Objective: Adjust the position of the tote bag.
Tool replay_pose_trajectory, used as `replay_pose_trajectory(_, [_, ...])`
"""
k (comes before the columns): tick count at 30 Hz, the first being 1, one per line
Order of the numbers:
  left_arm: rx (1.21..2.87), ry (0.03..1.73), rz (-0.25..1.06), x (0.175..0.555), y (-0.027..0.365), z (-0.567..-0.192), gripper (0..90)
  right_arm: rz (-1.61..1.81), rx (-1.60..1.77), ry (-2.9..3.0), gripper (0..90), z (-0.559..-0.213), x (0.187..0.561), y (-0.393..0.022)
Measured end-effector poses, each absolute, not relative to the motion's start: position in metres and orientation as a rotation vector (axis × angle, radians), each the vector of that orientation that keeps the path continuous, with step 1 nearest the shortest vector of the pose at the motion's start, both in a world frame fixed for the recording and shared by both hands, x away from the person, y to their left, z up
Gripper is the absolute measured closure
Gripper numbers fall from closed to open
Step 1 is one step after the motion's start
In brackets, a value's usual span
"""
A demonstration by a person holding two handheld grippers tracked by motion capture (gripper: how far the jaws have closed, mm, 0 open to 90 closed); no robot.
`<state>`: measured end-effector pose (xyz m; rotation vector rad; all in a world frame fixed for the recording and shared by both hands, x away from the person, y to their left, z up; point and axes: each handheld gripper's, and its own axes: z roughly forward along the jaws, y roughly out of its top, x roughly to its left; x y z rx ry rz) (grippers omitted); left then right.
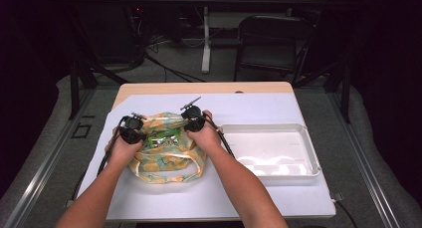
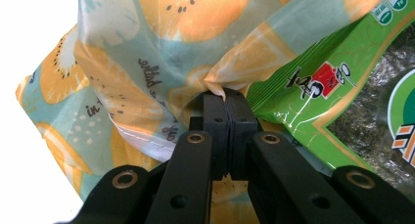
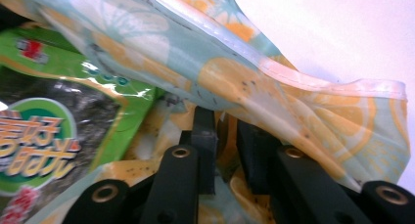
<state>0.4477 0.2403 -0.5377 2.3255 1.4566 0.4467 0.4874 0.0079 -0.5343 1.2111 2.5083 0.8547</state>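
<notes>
Fruit-print bag (image 1: pixel 166 153) lay on the white sheet (image 1: pixel 259 108) near the table's middle, left of the white tray (image 1: pixel 308 153), with a green snack packet (image 2: pixel 342 77) inside. Left gripper (image 2: pixel 227 94) was clenched on a fold of the bag's rim. Right gripper (image 3: pixel 227 121) stood slightly parted, bag fabric lying loose between its jaws.

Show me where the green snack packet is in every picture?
High view: green snack packet sits in the open fruit-print bag, mid-table.
Left gripper view: packet fills the right side.
Right gripper view: packet lies at the left.
Shared landmark: the bag's orange-slice fabric.
</notes>
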Motion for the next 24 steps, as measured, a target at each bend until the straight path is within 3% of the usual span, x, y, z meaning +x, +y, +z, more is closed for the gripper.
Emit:
replay_pose_trajectory(11, [2.302, 1.471, 0.444, 0.448, 0.241, -0.539, 89.1, 1.026, 1.135, 2.506, 66.5, -0.505, 0.467, 0.002])
replay_pose_trajectory(19, [2.293, 1.486, 0.431, 0.449, 0.241, -0.538, 89.1, 1.053, 1.048, 2.533, 66.7, -0.482, 0.445, 0.007])
replay_pose_trajectory(24, [2.283, 1.489, 0.433, 0.449, 0.241, -0.539, 89.1, 1.005, 0.981, 2.583, 73.6, -0.482, 0.435, 0.019])
